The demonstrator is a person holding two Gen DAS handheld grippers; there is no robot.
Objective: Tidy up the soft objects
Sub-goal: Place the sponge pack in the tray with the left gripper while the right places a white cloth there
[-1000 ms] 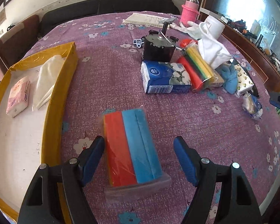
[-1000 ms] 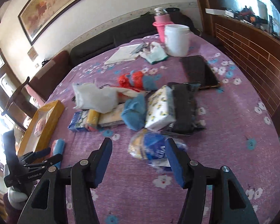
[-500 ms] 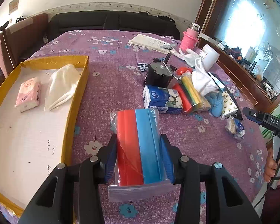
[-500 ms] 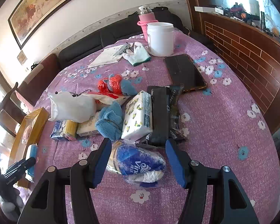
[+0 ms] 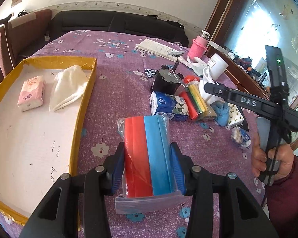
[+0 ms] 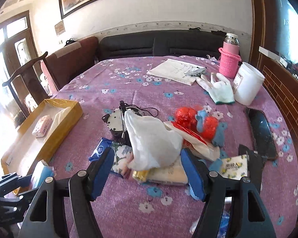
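On the bench (image 5: 113,83), my left gripper (image 5: 148,161) clamps the sponges (image 5: 147,154); next, the tray (image 5: 85,107). My right gripper (image 6: 147,170) is opening, empty, over the cloth (image 6: 151,138).

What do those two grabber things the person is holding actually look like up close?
Both tongs, left and right, are black plastic with silver rivets and blue ribbed pads on the fingers. Seen from the left camera, the right tool has "DAS" on a black bar, a green light, and a thin black cord. The hand gripping it wears a dark red sleeve.
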